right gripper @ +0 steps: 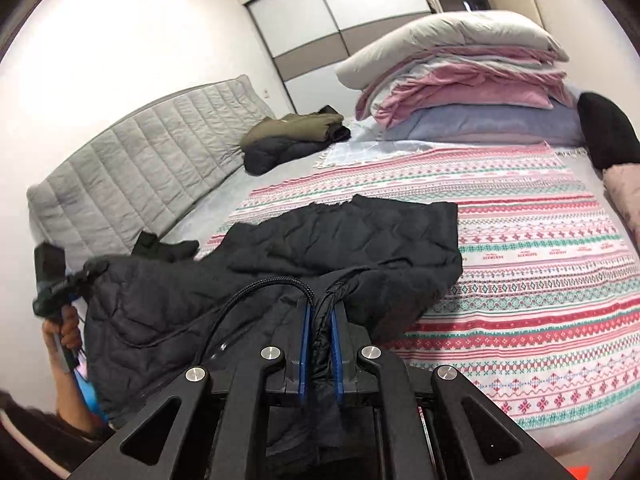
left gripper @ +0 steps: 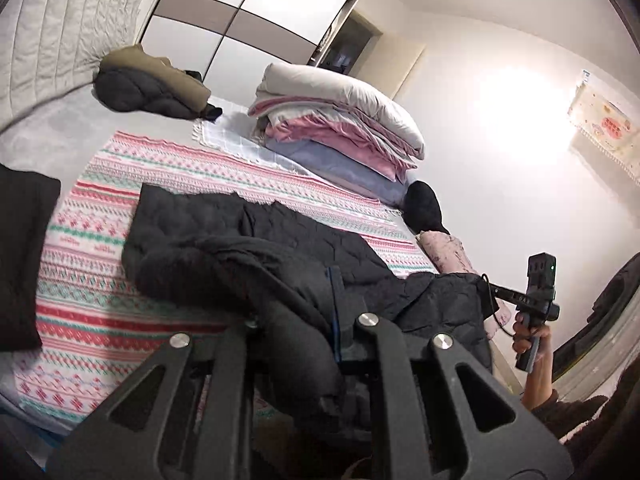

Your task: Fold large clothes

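A large black quilted jacket [left gripper: 248, 248] lies spread across the patterned blanket [left gripper: 100, 280] on the bed; it also shows in the right wrist view [right gripper: 320, 240]. My left gripper [left gripper: 304, 312] is shut on a bunched edge of the jacket, and the cloth hides one finger. My right gripper [right gripper: 320, 320] is shut on a fold of the jacket, pinched between its blue pads [right gripper: 306, 344]. Each gripper shows in the other's view, the right one [left gripper: 536, 300] at the jacket's right end and the left one [right gripper: 56, 284] at its left end.
A stack of folded quilts [right gripper: 460, 80] stands at the far side of the bed. A folded olive and black coat [right gripper: 292, 136] lies near the grey headboard [right gripper: 140, 152]. A black item [left gripper: 24, 256] lies at the left, a black cushion [right gripper: 604, 132] and a pink pillow [right gripper: 624, 192] at the right.
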{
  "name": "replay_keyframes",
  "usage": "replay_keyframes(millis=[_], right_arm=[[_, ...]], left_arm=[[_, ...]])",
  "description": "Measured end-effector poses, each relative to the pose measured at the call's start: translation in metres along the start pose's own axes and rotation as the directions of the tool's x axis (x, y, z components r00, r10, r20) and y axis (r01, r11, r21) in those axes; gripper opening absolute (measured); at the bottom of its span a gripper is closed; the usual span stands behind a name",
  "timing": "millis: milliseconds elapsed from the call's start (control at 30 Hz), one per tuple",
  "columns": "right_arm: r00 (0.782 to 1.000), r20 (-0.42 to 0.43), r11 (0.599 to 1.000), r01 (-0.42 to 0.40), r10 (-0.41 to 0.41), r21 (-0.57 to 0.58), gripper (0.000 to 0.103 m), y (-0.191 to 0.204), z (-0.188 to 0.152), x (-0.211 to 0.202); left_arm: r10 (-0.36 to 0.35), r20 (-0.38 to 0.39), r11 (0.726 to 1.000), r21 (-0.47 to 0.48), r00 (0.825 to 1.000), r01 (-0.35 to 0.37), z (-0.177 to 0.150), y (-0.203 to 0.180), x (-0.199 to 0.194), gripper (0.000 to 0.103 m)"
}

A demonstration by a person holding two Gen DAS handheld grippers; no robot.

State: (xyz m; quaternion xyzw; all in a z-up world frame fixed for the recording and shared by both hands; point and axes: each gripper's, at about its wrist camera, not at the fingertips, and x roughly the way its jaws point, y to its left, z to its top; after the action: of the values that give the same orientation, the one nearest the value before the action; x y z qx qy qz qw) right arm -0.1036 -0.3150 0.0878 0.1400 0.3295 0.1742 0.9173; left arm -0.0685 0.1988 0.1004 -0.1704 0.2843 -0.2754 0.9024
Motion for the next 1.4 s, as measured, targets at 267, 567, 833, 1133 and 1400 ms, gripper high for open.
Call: replay_keyframes(millis=[267, 567, 833, 1133, 1400], right_arm=[[0.994, -0.055, 0.986, 0.102, -0.096, 0.132, 0.009, -0.035, 0.054, 0.068], [0.952, -0.183, 0.952, 0.273, -0.247, 0.138, 0.009, -0.081, 0.085, 0.183], [0.919, -0.301, 0.939, 0.309, -0.255, 0.15, 0.011, -0.126, 0.067, 0.271], [0.947, -0.267, 0.968, 0.216, -0.177, 0.127, 0.026, -0.136, 0.06, 0.269], [0.991, -0.119, 0.986, 0.075, -0.057, 0.149, 0.062, -0.134, 0.063, 0.185]], left_arm=[[0.122, -0.057, 0.978, -0.165, 0.991, -0.13, 0.033, 0.064, 0.064, 0.016], [0.241, -0.165, 0.94, -0.207, 0.957, -0.272, 0.051, 0.132, 0.16, 0.018], [0.289, -0.252, 0.924, -0.18, 0.924, -0.339, 0.02, 0.18, 0.224, 0.024], [0.192, -0.209, 0.956, -0.181, 0.959, -0.231, 0.013, 0.184, 0.209, 0.044], [0.227, -0.067, 0.974, 0.021, 0.972, -0.226, 0.022, 0.138, 0.134, 0.078]])
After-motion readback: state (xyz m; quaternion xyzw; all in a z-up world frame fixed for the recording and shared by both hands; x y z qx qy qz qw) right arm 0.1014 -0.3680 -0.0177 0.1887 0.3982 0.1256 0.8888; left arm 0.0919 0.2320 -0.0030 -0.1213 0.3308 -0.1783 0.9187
